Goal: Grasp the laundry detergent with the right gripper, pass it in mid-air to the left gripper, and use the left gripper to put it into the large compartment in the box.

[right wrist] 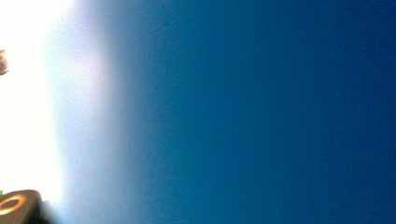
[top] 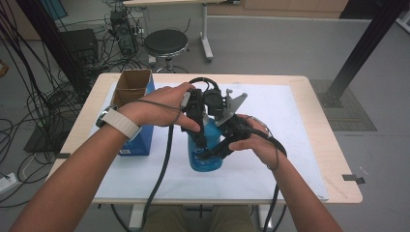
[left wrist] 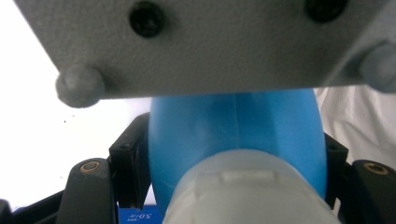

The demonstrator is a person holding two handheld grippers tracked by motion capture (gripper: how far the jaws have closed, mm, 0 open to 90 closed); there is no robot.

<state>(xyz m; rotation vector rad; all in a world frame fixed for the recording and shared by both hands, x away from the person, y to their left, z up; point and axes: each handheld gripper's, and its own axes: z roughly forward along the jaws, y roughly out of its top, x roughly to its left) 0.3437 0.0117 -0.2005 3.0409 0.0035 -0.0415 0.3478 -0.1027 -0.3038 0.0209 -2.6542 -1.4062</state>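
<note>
The blue bottle (top: 205, 145) is standing on the counter (top: 319, 159) just right of the blue box (top: 138, 130). The right gripper (top: 220, 147) is clamping its body, the left gripper (top: 198, 133) is gripping its cap end, jaws closed on it. Both holds look set; the cap (left wrist: 247, 196) is not off yet.

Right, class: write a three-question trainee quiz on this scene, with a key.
1. What do the left gripper and the right gripper both grip? A) a blue bottle B) a mug C) a sponge
2. True or false: in the high view, the blue box stands to the right of the bottle.
3. Fill in: the bottle stands on a white ___.
Key: 1 A. 2 False; the blue box is on its left. 3 sheet.
</note>
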